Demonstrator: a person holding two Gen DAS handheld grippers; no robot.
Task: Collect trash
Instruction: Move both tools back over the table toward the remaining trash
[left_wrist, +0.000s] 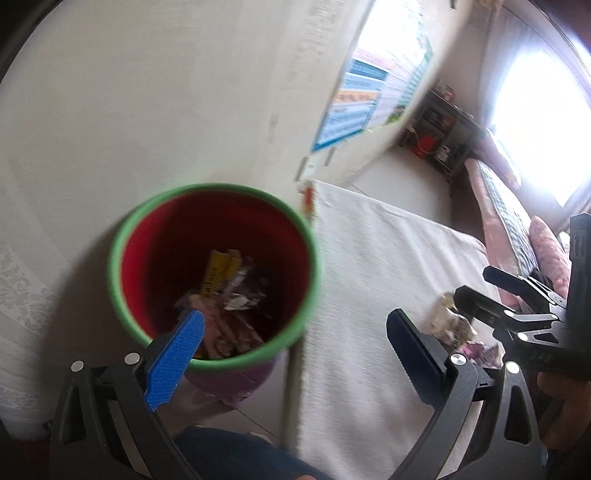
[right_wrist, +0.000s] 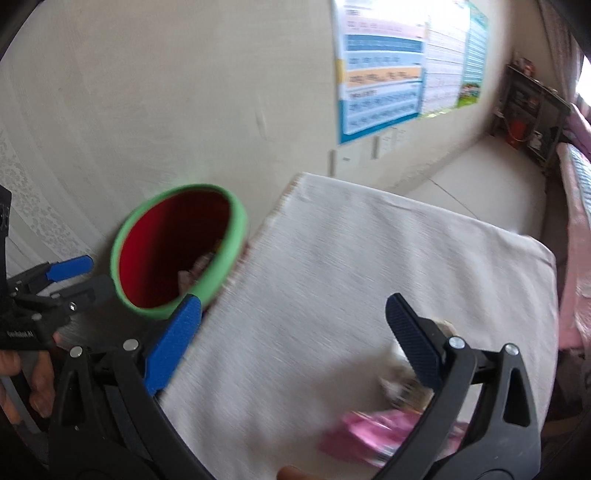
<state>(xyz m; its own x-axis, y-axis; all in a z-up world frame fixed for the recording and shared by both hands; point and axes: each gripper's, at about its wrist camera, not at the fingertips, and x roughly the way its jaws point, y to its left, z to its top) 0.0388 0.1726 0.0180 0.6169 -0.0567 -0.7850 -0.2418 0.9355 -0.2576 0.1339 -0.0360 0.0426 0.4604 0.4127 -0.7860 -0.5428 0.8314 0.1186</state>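
White cloth (right_wrist: 369, 266) fills the middle of the right wrist view. At its left edge stands the red bin (left_wrist: 212, 273) with a green rim, wrappers (left_wrist: 229, 295) lying at its bottom. Left gripper (left_wrist: 295, 332) hangs over the bin, jaws wide and empty. Right gripper (right_wrist: 295, 321) is wide too; pink wrapper (right_wrist: 369, 432) and crumpled trash (right_wrist: 402, 387) lie at lower right.

Left hand-held gripper (left_wrist: 295, 347) and right hand-held gripper (right_wrist: 295, 339) both gape wide, holding nothing.
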